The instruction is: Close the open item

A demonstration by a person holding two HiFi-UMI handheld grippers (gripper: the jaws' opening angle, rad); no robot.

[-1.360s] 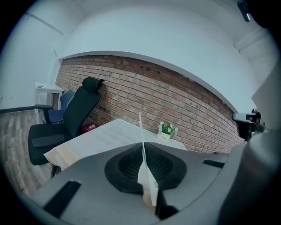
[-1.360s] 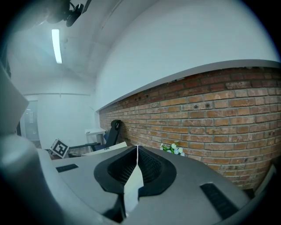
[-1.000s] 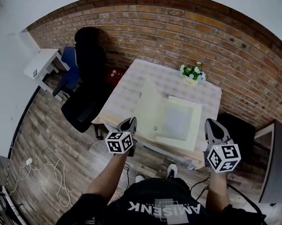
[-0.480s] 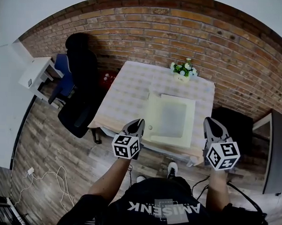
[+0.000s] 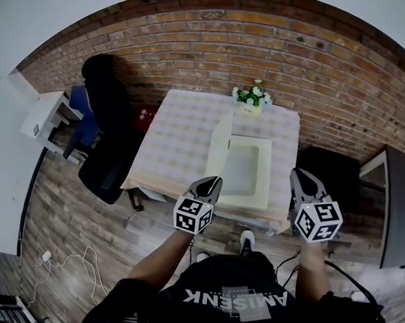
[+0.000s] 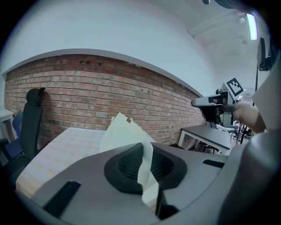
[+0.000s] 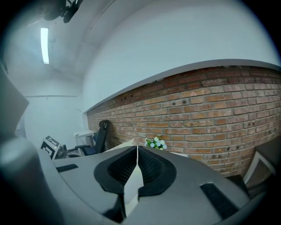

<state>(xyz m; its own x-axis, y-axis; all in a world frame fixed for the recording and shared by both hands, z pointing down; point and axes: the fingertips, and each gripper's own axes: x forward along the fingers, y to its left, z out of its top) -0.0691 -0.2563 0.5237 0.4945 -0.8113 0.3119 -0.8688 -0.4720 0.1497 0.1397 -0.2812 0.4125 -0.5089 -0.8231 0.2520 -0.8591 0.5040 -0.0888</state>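
At the table's [image 5: 183,133] near edge, left gripper [image 5: 208,186] pinches the box [image 5: 263,177] lid [image 5: 221,139]; it probably must fold down next. Right gripper [image 5: 301,182] is closed, empty.

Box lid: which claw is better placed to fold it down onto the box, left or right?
Left. The left claw is shut on the near edge of the upright lid, so it can probably swing it over the box. The right claw is shut, off the box's right side, away from the lid.
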